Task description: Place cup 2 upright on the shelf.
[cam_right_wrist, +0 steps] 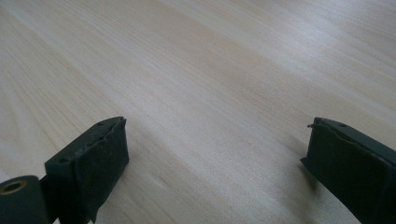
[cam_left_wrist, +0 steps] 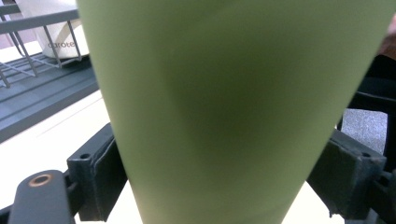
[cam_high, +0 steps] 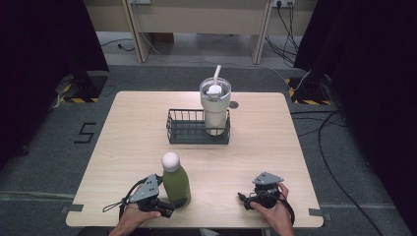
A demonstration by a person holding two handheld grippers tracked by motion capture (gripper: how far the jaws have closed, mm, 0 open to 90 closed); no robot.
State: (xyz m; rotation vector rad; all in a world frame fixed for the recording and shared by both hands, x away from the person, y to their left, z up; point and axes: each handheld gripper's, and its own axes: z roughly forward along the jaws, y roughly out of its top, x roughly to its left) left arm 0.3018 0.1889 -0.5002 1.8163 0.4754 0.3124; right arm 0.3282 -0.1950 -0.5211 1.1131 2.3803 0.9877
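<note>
- Here, the green bottle (cam_high: 176, 184) stands upright near the front edge of the desk (cam_high: 123, 137), on the person's left side, its long axis vertical and its round white cap (cam_high: 170, 161) pointing straight up.
- The left gripper (cam_high: 173, 205) has its jaws clamped on the bottle low on its body, one pad pressed against each side, as the left gripper view shows.
- The right gripper (cam_high: 244, 200) rests on the desk at the front right, well apart from the bottle, its jaws wide apart over bare wood.
- Farther back, a black wire basket (cam_high: 184, 129) sits mid-desk with a white tumbler (cam_high: 215, 105) standing upright in its right end, straw (cam_high: 217, 73) on top.
</note>
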